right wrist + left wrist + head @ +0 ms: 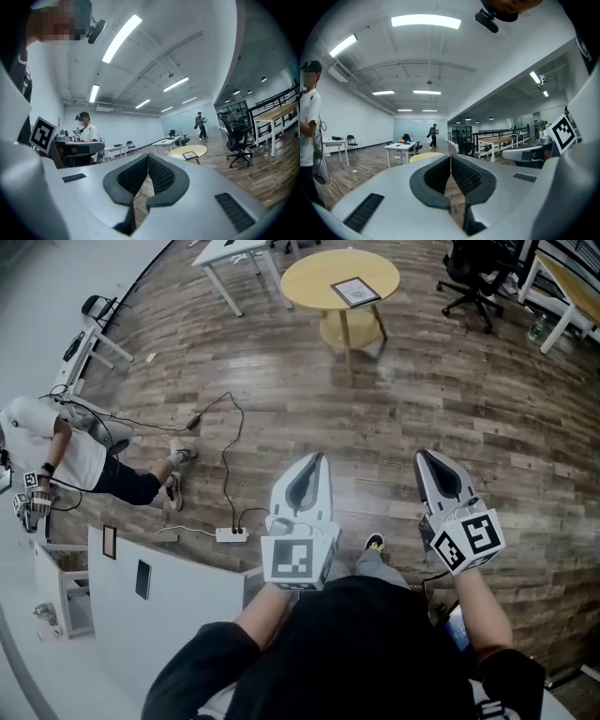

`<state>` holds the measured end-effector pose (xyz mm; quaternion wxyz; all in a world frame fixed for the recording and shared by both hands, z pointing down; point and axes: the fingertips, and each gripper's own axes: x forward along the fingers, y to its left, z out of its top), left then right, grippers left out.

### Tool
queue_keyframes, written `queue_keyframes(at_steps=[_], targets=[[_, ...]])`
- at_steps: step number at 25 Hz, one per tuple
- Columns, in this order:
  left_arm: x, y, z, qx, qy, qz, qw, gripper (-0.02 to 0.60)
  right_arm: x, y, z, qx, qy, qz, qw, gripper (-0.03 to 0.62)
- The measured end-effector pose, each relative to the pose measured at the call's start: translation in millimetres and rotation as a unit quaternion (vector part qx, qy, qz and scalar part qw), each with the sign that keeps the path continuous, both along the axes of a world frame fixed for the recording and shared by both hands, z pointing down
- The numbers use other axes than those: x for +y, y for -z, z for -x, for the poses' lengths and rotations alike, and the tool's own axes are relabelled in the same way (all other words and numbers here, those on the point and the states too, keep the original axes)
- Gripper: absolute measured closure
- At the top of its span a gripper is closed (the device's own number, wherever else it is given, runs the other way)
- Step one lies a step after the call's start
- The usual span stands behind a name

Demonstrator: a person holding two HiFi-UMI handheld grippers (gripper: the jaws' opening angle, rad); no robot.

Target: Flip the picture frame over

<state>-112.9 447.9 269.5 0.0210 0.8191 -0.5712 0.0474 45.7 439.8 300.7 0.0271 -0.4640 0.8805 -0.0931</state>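
Picture frame [355,291] lying flat on the round yellow desk [309,277], upper middle of the head view.
In the right gripper view it shows small, right of centre, on the same desk top, well apart from both tools. A black office chair [473,273] stands at the upper right, and a power strip [232,534] lies on the wooden floor [394,399] lower left. The left hand-held gripper [315,460] and right hand-held gripper [424,456] sit low in the frame, both clenched on nothing, with their tips meeting.
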Motion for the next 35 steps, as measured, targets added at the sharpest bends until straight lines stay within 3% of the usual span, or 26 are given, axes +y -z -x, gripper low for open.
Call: queue_keyframes(at_steps=[10,27,35], targets=[[-46,-8,-3,-0.004,0.004,0.008,0.9999,0.557,-50,-11,1,0.0,0.006,0.015,1.0,0.576],[-199,-19,69,0.008,-0.01,-0.006,0.9999,0.558,-193,-14,72,0.062,0.004,0.0,0.998,0.576],[-248,-26,68,0.013,-0.011,0.014,0.9998,0.557,-242,-11,71,0.064,0.005,0.005,0.998,0.576]])
